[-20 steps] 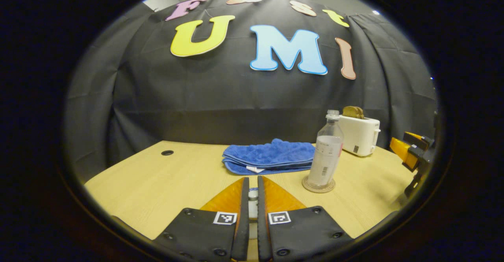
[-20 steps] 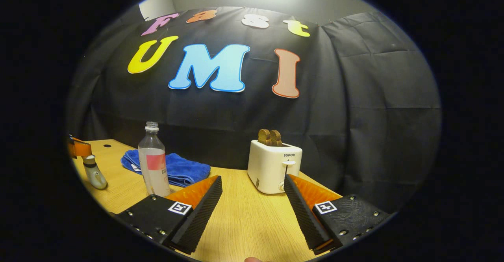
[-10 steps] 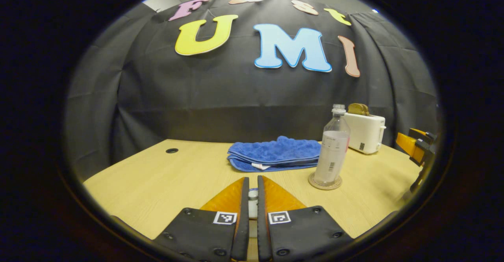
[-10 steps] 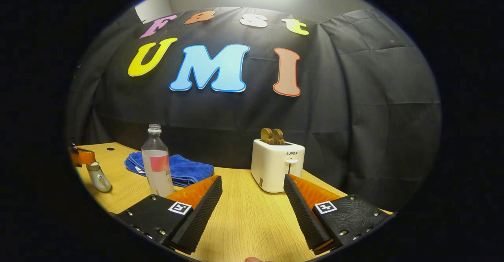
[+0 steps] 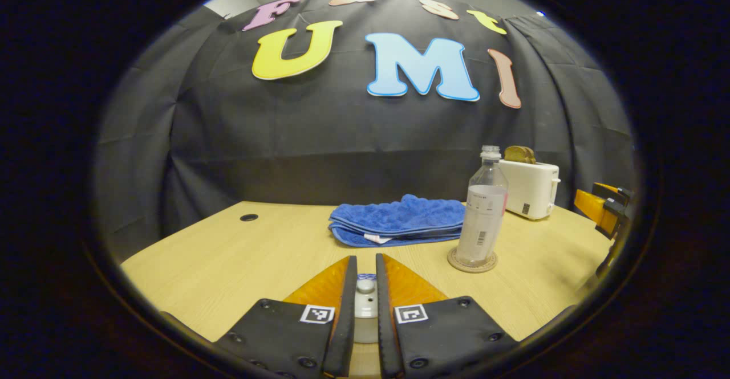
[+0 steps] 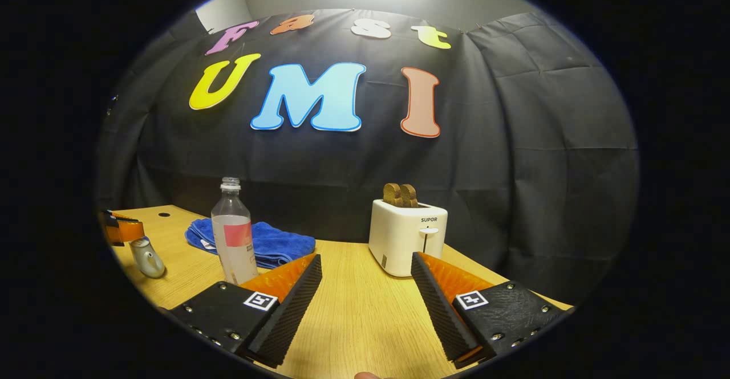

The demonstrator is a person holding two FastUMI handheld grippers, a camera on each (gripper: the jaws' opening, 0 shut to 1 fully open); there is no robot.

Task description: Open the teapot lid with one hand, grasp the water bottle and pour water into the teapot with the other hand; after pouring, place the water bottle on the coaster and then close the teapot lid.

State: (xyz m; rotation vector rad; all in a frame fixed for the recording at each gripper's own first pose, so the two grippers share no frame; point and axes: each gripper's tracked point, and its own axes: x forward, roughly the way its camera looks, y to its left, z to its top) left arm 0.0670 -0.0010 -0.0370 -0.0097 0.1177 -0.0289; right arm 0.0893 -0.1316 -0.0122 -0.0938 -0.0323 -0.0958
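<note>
Down between the left claw (image 5: 365, 288) fingers sits the pale teapot lid (image 5: 365, 305), and the two fingers stand narrow, close on either side of its knob, though whether both press on it I cannot tell; from the right gripper view that same left claw (image 6: 126, 231) hangs at the far left over the small grey teapot (image 6: 147, 256) on the tabletop (image 6: 353, 316). Over to the right in the left gripper view the water bottle (image 5: 483, 219) stands upright on the round coaster (image 5: 472, 264), partly filled, no cap on its neck. Just behind it lies the folded blue towel (image 5: 399, 225), and further back by the wall is the white toaster (image 5: 533, 188) with brown slices poking out of its top. The right claw (image 6: 366, 288) is wide, fingers well apart with nothing between them but bare tabletop, hovering low with the toaster (image 6: 408, 236) ahead and the water bottle (image 6: 235, 236) off to its left. At the right rim of the left gripper view the right claw (image 5: 604, 211) peeks in
</note>
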